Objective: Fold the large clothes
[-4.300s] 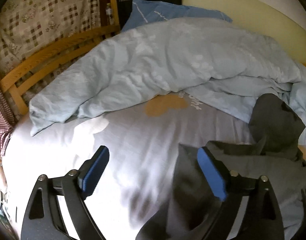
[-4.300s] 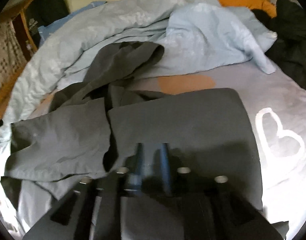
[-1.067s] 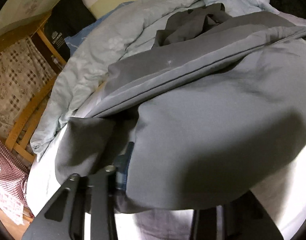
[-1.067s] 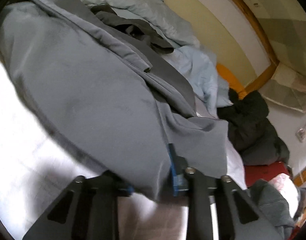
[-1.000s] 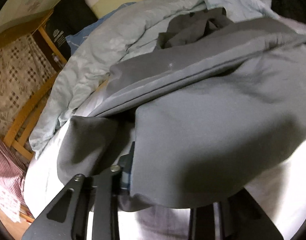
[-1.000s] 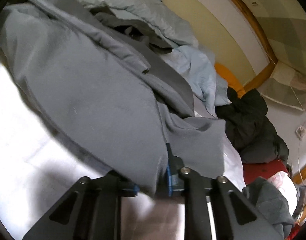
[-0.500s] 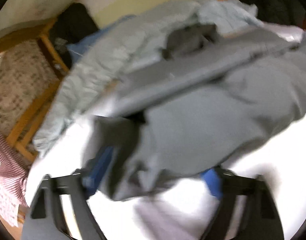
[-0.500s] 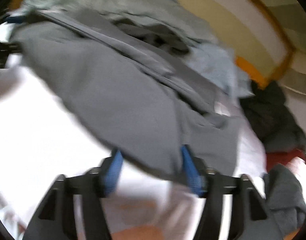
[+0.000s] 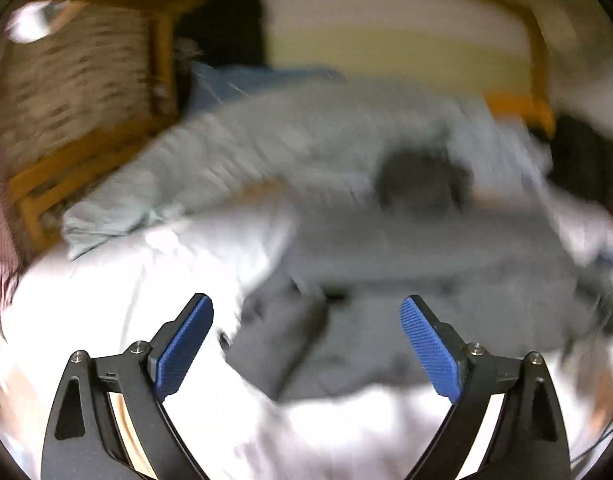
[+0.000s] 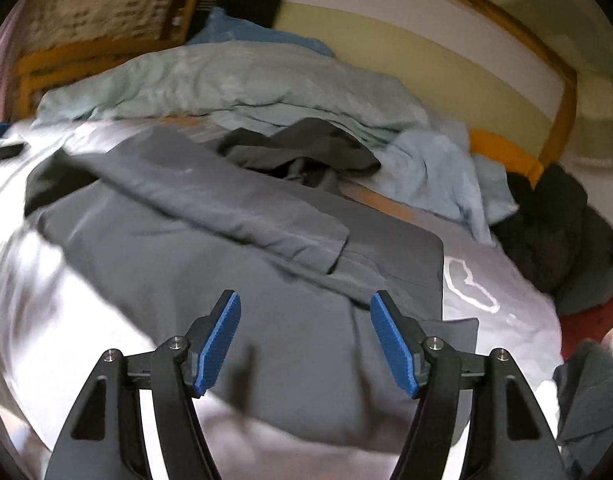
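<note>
Left tongs [image 9: 306, 344] spread wide and opening, blue pads [image 9: 184, 346] bare, nothing gripped; gray garment [image 9: 406, 300] lying on the white bed sheet [image 9: 118, 300] beyond the tips. Right tongs [image 10: 305, 344] also apart, empty, poised above that garment [image 10: 234, 248], folded flat on the bed. Behind it, a rumpled light blue duvet [image 10: 234, 80] and a black heap of clothes [image 10: 554, 224] at right.

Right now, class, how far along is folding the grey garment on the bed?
Done: the grey garment lies on the bed sheet with a sleeve folded across it. In hand: nothing; the left gripper is opening and the right gripper is open, both empty. Left: further folds.
</note>
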